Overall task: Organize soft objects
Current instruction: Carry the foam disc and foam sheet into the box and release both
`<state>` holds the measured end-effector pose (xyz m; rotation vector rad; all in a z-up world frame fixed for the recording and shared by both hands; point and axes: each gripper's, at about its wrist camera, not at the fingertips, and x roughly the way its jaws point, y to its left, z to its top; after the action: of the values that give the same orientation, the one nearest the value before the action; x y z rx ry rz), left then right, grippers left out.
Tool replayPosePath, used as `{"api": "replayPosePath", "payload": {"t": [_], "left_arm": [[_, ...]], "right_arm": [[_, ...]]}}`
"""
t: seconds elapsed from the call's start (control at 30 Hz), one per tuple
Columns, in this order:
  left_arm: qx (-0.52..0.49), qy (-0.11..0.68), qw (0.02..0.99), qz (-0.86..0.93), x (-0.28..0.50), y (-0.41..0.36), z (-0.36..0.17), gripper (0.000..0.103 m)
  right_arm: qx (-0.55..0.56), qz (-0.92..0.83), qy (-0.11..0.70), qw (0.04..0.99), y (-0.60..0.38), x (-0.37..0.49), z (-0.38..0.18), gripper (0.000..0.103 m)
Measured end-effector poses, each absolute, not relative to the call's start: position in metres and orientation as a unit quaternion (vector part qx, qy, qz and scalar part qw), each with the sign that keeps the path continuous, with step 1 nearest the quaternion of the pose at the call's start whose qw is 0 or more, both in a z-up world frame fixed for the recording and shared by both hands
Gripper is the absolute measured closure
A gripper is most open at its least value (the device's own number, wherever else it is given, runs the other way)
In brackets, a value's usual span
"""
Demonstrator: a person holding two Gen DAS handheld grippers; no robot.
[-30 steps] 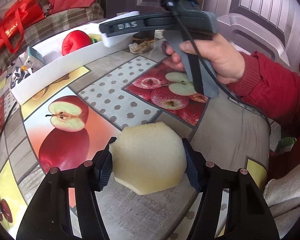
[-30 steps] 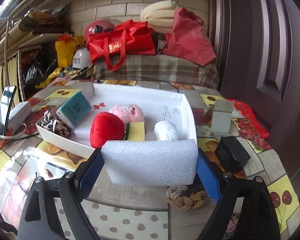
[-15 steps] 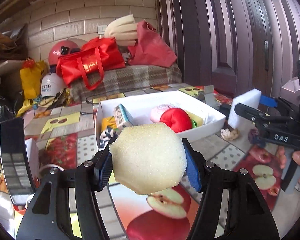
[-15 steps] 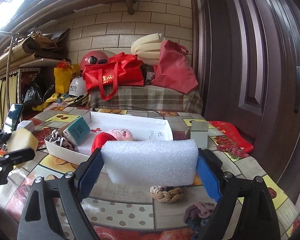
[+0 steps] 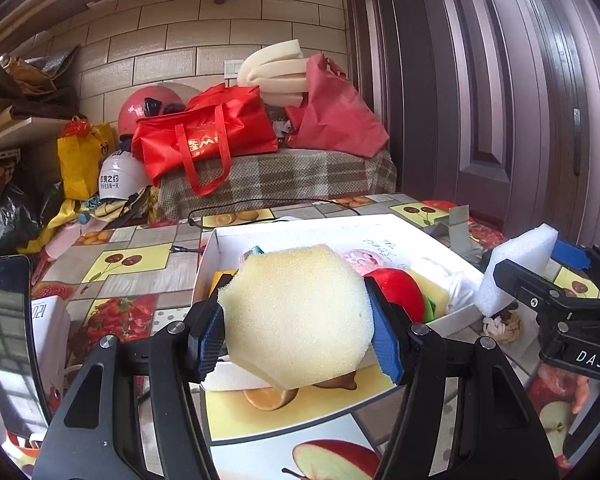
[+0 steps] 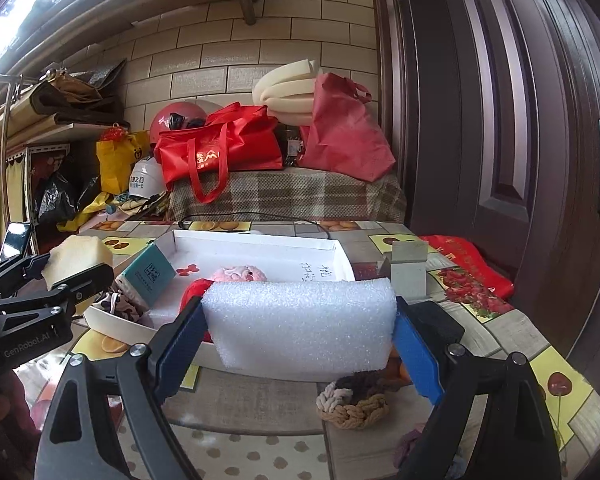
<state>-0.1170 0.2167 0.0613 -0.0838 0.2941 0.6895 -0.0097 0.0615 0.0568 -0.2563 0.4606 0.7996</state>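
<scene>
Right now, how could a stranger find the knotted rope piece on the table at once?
Start at the white tray on the fruit-patterned table. Come toward the camera, past its near edge, under the white foam block in the right gripper. The knotted rope piece lies there: beige and dark cords woven together, unlike the smooth foam.

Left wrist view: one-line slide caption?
Left gripper clamps a yellow sponge before the white box; right gripper holds white foam.

Left hand-held gripper and right hand-held gripper each clamp something, raised.
</scene>
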Motion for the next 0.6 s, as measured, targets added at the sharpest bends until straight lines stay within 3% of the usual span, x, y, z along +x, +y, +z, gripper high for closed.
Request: {"api": "replayPosePath", "payload": {"t": [0.6], "left_arm": [[-0.057, 0.157, 0.916, 0.366, -0.06, 0.269, 0.061, 0.04]], "right_arm": [[-0.107, 0.349, 0.24, 0.9, 0.123, 0.033, 0.039, 0.013]]}}
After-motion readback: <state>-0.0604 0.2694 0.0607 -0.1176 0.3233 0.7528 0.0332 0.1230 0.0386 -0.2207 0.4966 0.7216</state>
